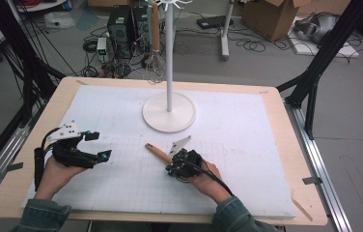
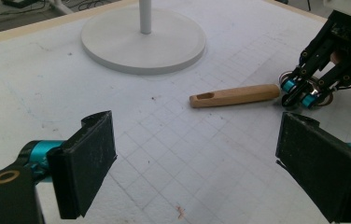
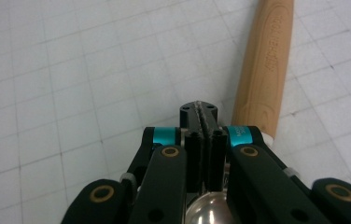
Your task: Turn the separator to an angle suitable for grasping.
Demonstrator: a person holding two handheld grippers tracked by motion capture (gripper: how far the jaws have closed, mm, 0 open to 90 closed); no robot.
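Observation:
A utensil with a light wooden handle [image 1: 158,152] lies on the white gridded mat [image 1: 247,145]; the handle [image 2: 234,95] has a slot near its free end. My right gripper [image 1: 171,166] sits at its other end with the jaws pressed flat together. In the right gripper view the handle [image 3: 264,60] runs past the right side of that gripper [image 3: 205,112], not between the pads, and a shiny rounded metal part [image 3: 208,207] shows under the jaws. My left gripper [image 1: 98,145] is held open at the left, nothing between its pads [image 2: 92,163].
A white stand with a round base [image 1: 169,112] and thin pole rises at the mat's far middle; a wooden-handled whisk [image 1: 155,58] hangs from its top. The wooden table edge [image 1: 300,145] frames the mat. Cables, computers and boxes lie on the floor behind.

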